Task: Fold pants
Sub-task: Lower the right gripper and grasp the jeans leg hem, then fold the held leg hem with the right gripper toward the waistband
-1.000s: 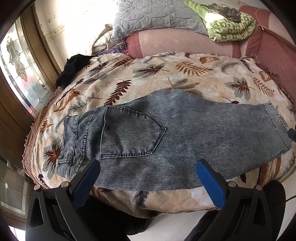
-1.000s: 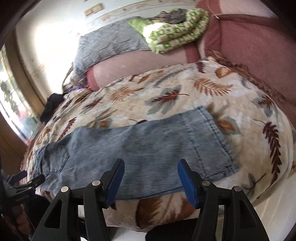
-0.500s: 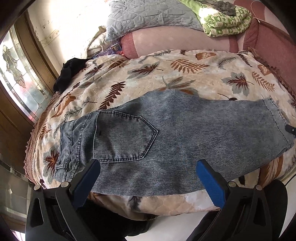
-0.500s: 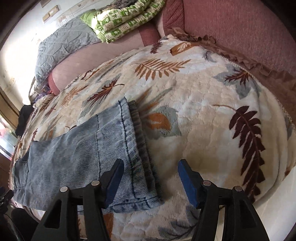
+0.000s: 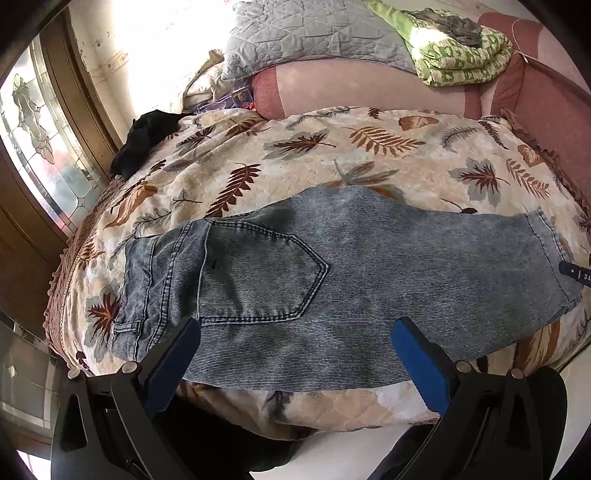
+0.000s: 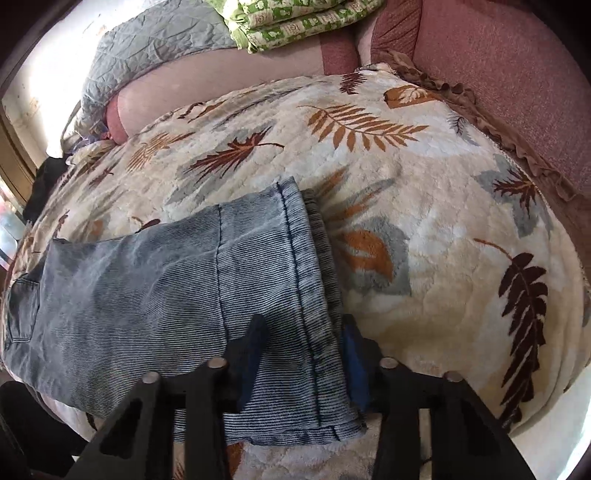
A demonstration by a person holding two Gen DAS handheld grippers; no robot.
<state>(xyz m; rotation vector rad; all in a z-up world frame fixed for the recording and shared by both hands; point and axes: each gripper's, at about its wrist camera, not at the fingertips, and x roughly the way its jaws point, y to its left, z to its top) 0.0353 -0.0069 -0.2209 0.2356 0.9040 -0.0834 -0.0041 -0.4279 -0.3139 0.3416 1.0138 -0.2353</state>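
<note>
Jeans [image 6: 147, 295] hem sits between closing right gripper [image 6: 303, 354] jaws at lower centre; left gripper [image 5: 295, 354] gapes; a shallow bite may catch one layer only.

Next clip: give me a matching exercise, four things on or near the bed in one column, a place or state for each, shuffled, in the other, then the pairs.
Column A
1. jeans
2. left gripper
3. green blanket
4. black garment

Column B
a. folded, up by the grey pillow
b. fingers wide apart, nothing held
c. bunched at the bed's far left edge
d. laid flat, back pocket up

Pairs: 1-d, 2-b, 3-a, 4-c
</note>
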